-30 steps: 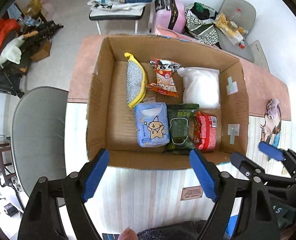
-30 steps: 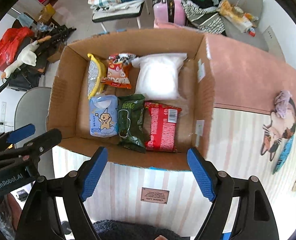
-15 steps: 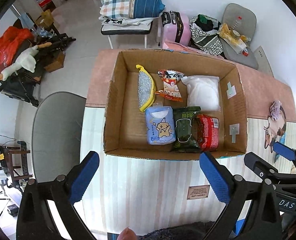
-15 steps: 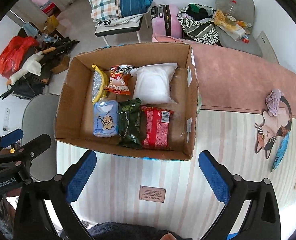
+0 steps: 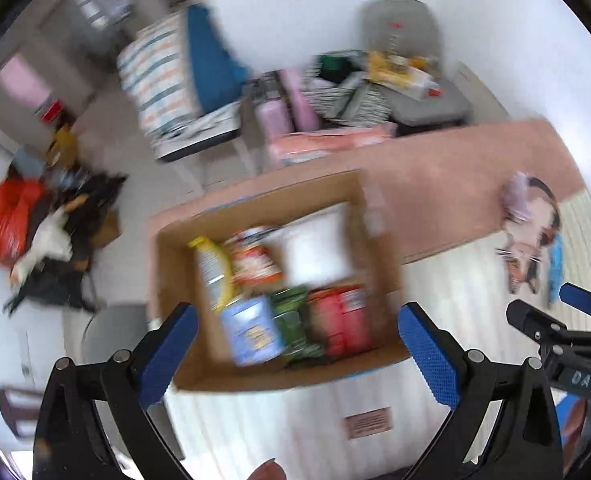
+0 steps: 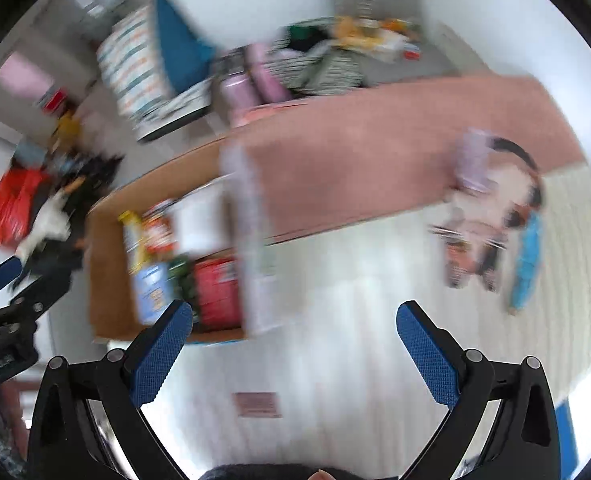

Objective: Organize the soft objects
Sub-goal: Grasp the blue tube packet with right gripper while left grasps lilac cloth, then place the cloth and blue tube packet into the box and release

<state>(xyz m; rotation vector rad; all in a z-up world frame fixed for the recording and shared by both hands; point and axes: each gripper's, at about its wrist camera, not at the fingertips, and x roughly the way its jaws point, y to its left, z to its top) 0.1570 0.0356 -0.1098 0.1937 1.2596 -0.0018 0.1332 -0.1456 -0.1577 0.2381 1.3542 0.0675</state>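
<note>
An open cardboard box (image 5: 183, 320) stands on the striped table mat and also shows in the right wrist view (image 6: 107, 280). It holds a white pouch (image 5: 315, 248), a yellow-edged scrubber (image 5: 211, 268), an orange snack bag (image 5: 255, 264), a blue pack (image 5: 251, 332), a green pack (image 5: 295, 320) and a red pack (image 5: 343, 320). A lilac soft item (image 5: 519, 196) lies on the cat picture to the right, also in the right wrist view (image 6: 473, 156). My left gripper (image 5: 295, 356) is open and empty above the box's near edge. My right gripper (image 6: 295, 352) is open and empty over the mat. Both views are blurred.
A pink cloth (image 6: 375, 140) covers the far half of the table. Beyond it stand a chair with a plaid pillow (image 5: 167, 80), a pink suitcase (image 5: 287, 108) and a grey chair with clutter (image 5: 407, 80). A grey chair (image 5: 107, 336) stands left of the table.
Both grippers have pulled back and swung right, so the box slid left and shrank in both views. The cat picture and lilac item came closer to centre. Both grippers stayed open.
</note>
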